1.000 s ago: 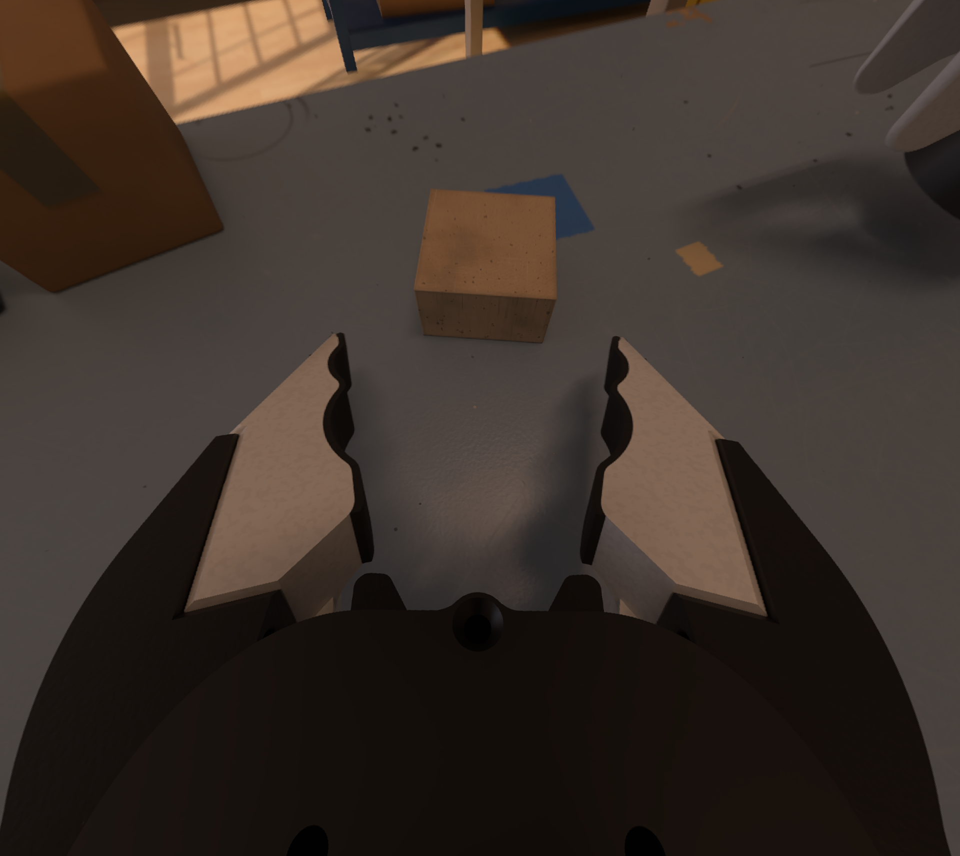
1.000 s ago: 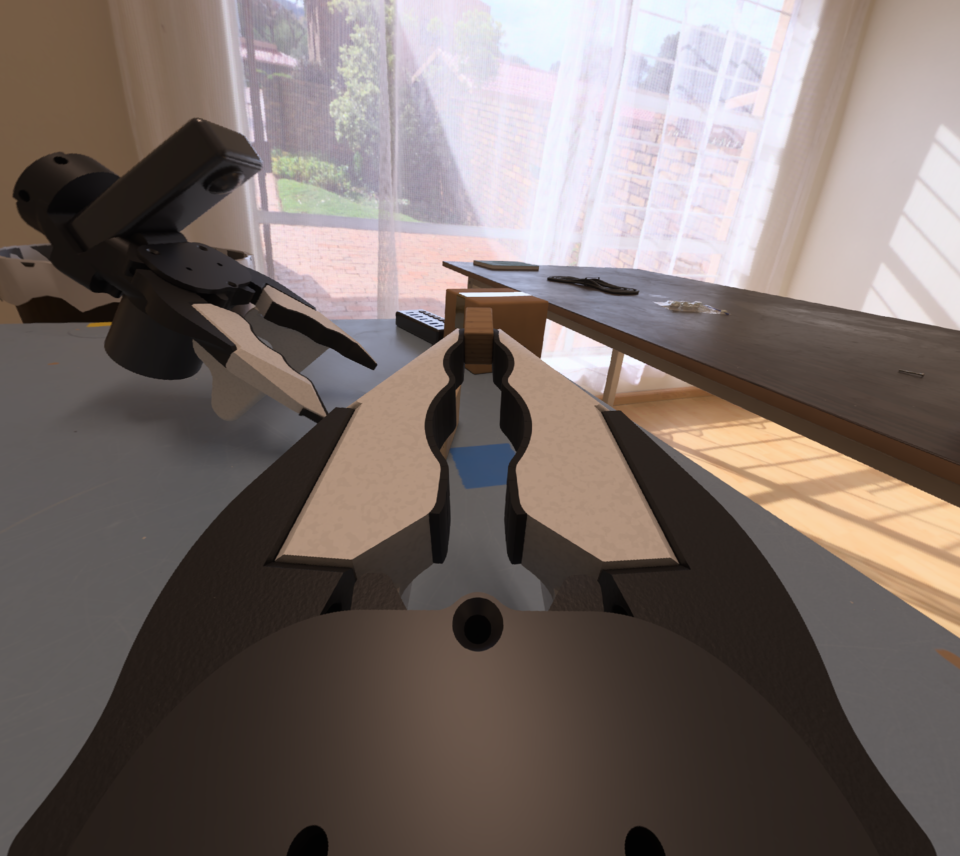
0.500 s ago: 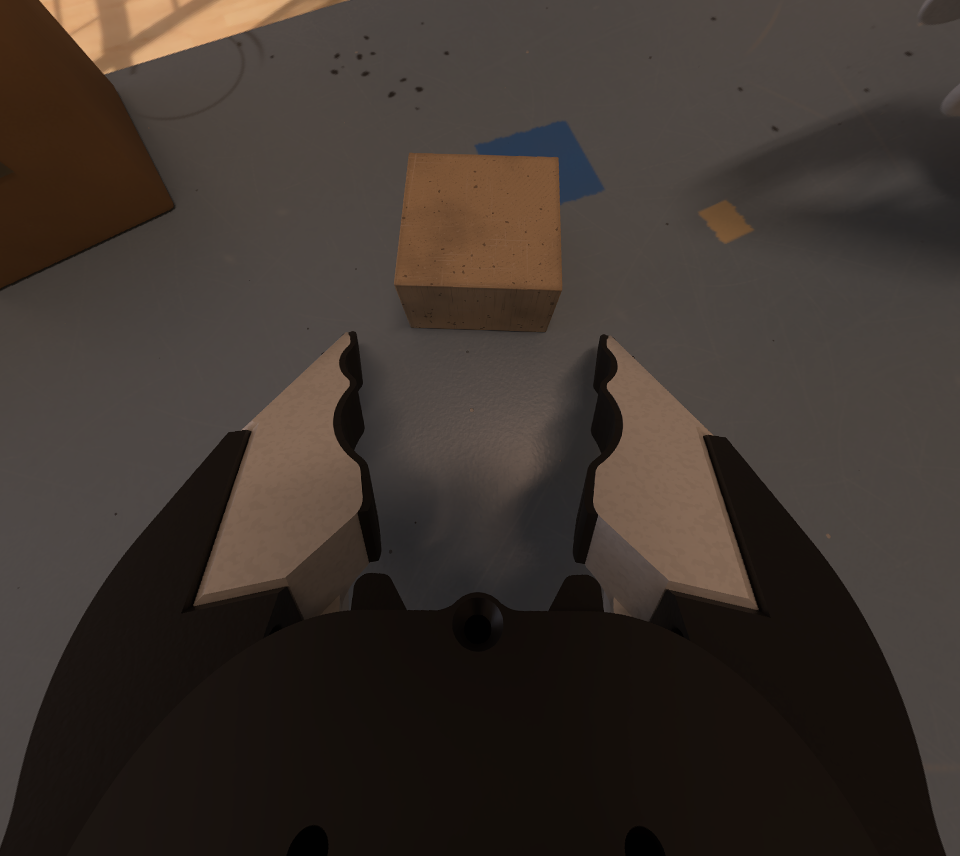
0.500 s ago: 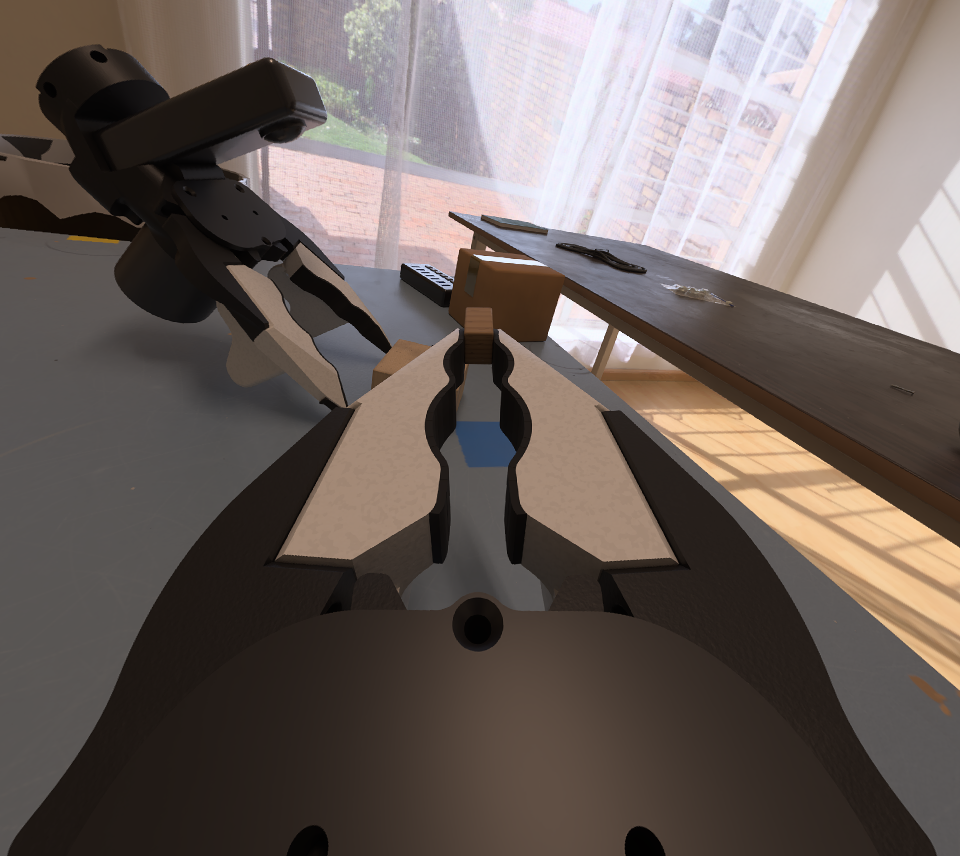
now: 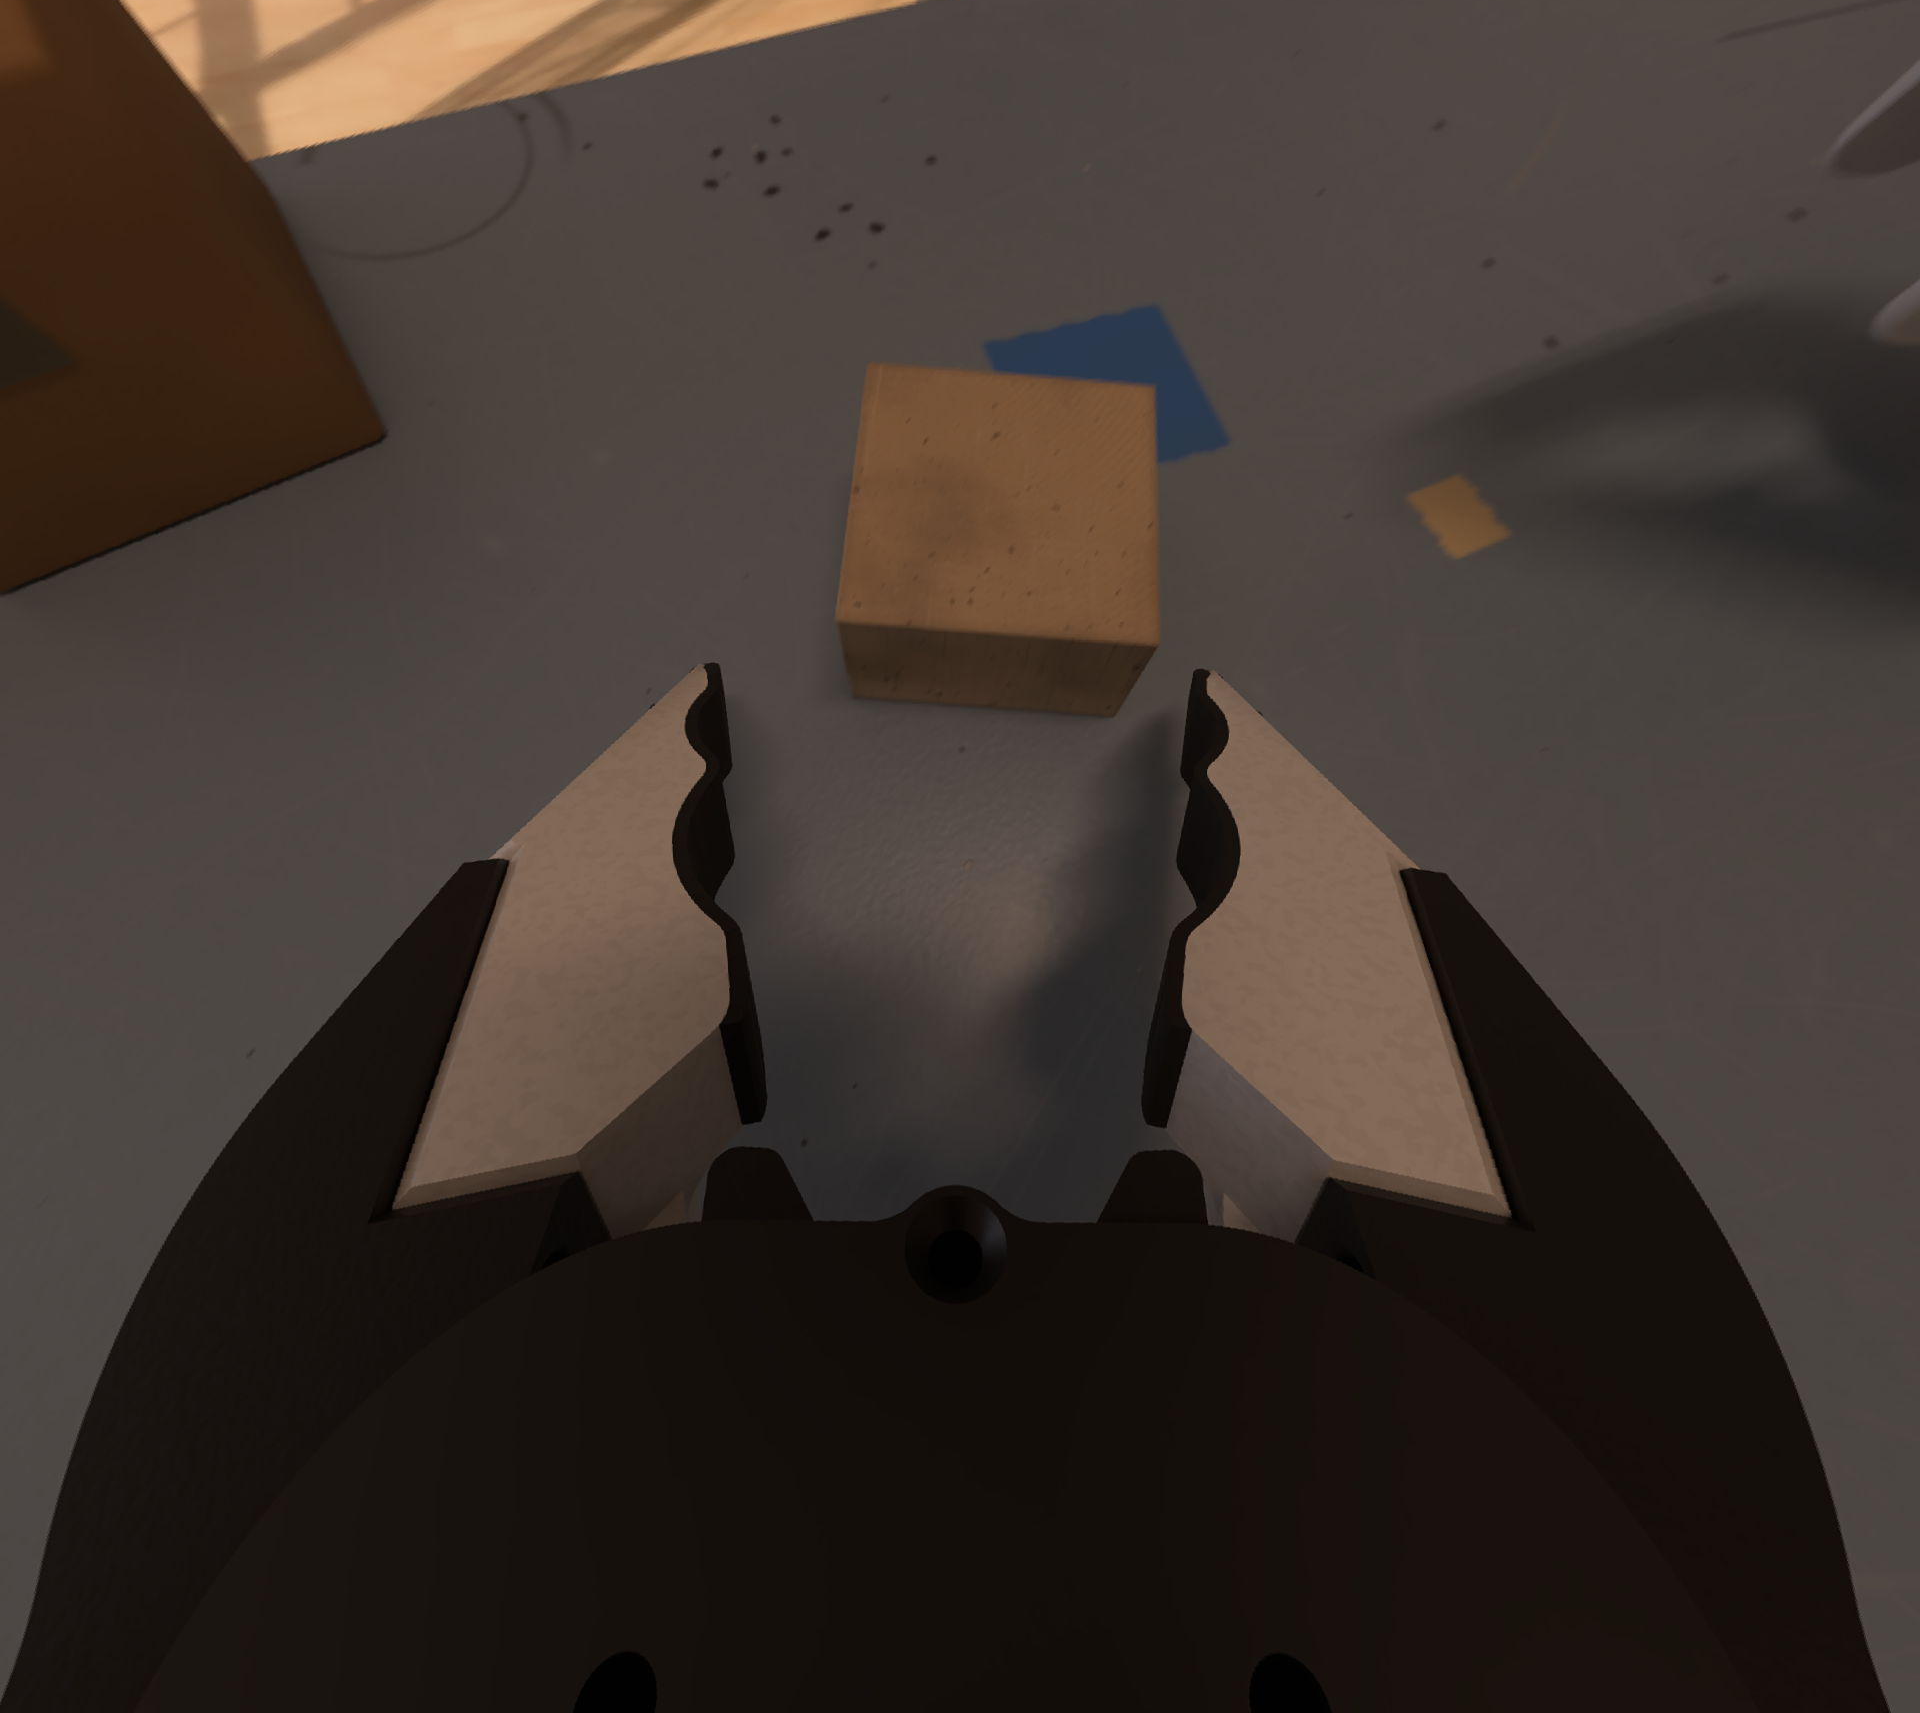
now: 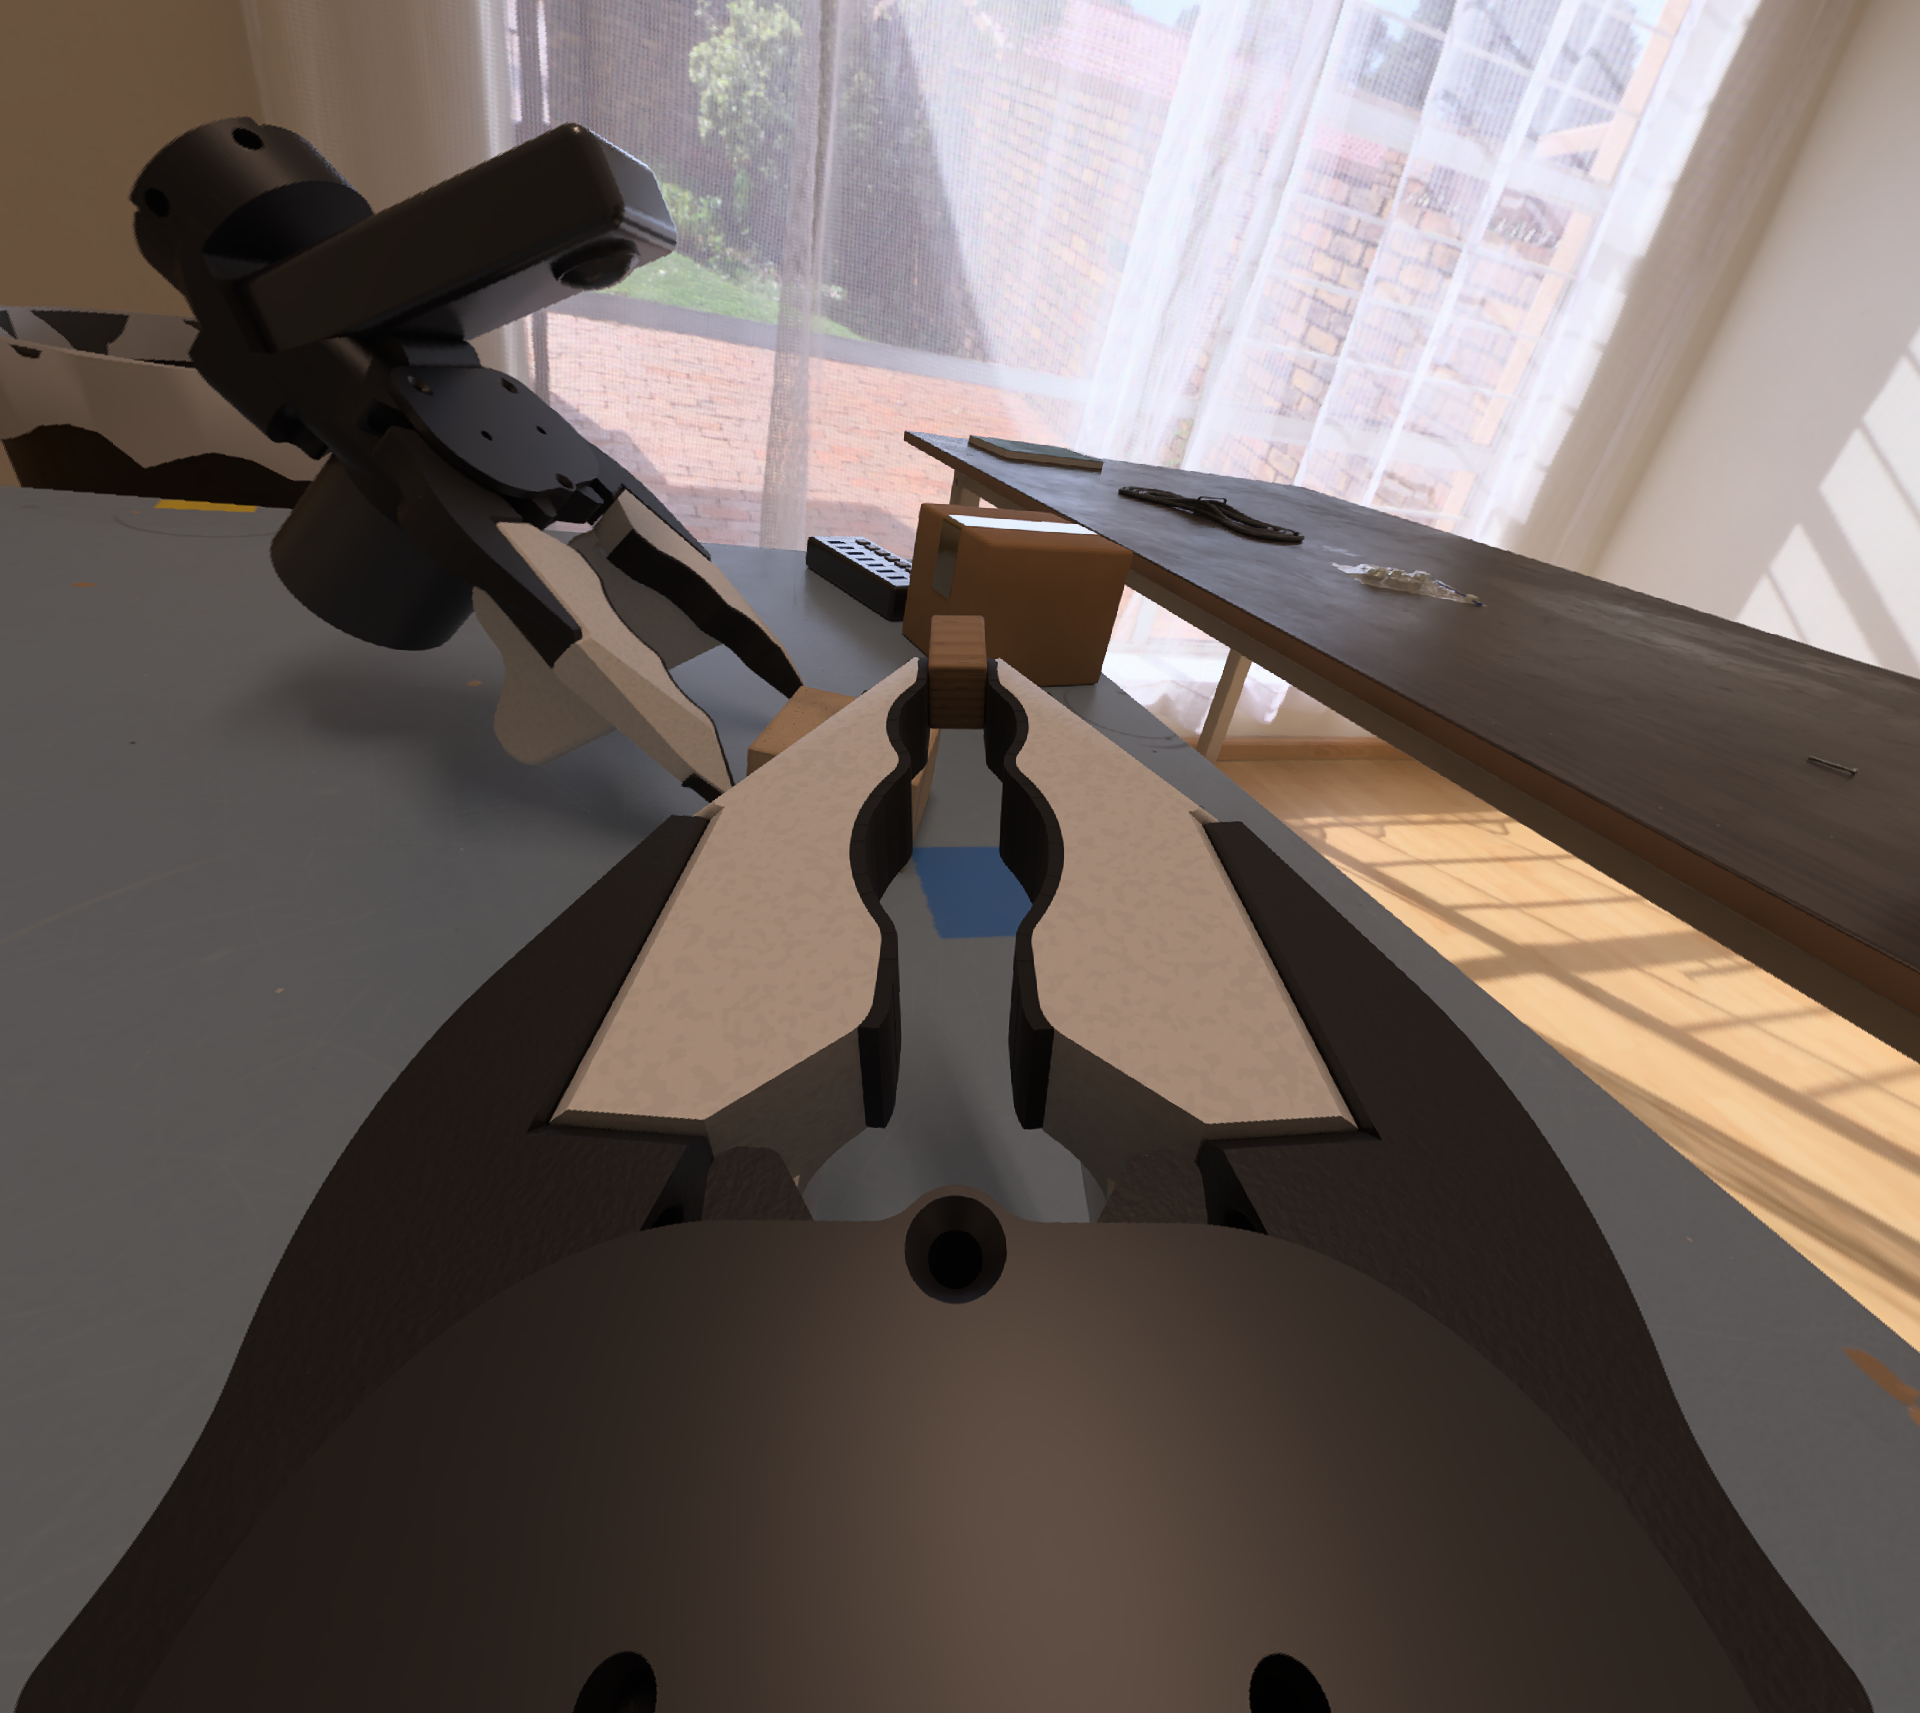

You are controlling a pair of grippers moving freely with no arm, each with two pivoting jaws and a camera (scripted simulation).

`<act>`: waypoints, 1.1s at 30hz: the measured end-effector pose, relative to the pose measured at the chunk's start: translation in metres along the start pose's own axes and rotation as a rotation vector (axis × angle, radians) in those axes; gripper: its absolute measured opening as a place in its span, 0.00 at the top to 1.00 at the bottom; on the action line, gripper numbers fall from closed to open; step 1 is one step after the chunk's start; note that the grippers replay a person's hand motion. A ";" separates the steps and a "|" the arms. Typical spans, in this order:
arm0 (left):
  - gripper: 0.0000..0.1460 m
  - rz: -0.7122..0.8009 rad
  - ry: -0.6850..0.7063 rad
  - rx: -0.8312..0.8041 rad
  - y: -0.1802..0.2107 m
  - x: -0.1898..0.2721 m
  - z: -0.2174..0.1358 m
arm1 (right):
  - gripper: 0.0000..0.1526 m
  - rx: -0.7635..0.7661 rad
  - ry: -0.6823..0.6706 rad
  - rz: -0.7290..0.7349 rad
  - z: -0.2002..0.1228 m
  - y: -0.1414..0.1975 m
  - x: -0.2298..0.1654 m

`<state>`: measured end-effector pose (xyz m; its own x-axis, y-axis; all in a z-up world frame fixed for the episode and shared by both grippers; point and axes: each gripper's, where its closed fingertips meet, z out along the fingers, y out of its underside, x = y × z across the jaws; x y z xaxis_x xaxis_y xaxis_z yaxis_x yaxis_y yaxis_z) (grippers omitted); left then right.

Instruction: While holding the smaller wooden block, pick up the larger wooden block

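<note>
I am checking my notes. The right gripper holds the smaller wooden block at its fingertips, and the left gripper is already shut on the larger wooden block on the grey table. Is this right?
Not quite. The right gripper does hold the smaller wooden block, but the left wrist view shows the left gripper open, its fingertips short of the larger wooden block on the grey table.

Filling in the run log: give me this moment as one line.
right claw: shut on small block | left claw: open, short of big block | big block: on table

Larger block [image 5: 1000,536] on table [image 5: 1455,832], ahead of left gripper [image 5: 954,687]; tape patch [image 5: 1117,375] behind block; cardboard box [image 5: 135,313] far left.
</note>
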<state>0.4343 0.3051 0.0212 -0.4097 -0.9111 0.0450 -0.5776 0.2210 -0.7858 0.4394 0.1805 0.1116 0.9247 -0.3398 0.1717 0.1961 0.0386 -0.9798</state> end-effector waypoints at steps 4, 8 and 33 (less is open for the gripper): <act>0.38 0.013 0.015 -0.025 -0.006 0.004 0.007 | 0.94 0.000 -0.004 0.006 0.000 0.000 0.000; 0.36 0.056 -0.010 -0.073 -0.007 0.009 0.019 | 0.94 -0.003 -0.009 0.007 0.000 0.000 0.000; 0.53 0.090 0.043 -0.128 -0.006 0.009 0.028 | 0.94 0.001 -0.019 0.019 0.000 0.000 0.000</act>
<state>0.4542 0.2861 0.0087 -0.4918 -0.8707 0.0065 -0.6217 0.3459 -0.7027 0.4392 0.1808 0.1114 0.9344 -0.3207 0.1553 0.1790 0.0456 -0.9828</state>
